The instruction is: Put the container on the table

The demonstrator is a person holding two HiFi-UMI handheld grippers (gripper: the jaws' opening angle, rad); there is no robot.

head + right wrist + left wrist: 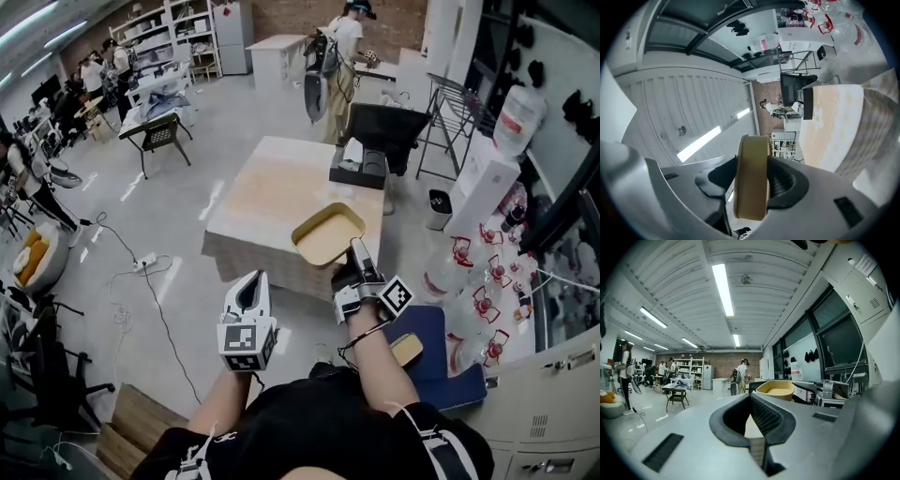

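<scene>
A shallow tan container [327, 234] hangs over the near right edge of the light wooden table [272, 197]. My right gripper [357, 255] is shut on its near rim. In the right gripper view the container's wall [752, 164] shows edge-on, clamped between the two pads of the right gripper [754, 192]. My left gripper [249, 292] is held lower and to the left, short of the table, shut with nothing in it. In the left gripper view the left gripper [751, 401] points past the table, and the container [776, 389] is seen ahead to the right.
A black box [359, 169] lies on the table's far right corner, with a black chair [386, 131] behind it. Water bottles [469, 281] and a dispenser [483, 187] line the right side. A blue mat [441, 356] lies by my right arm. Cables [145, 262] cross the floor at left.
</scene>
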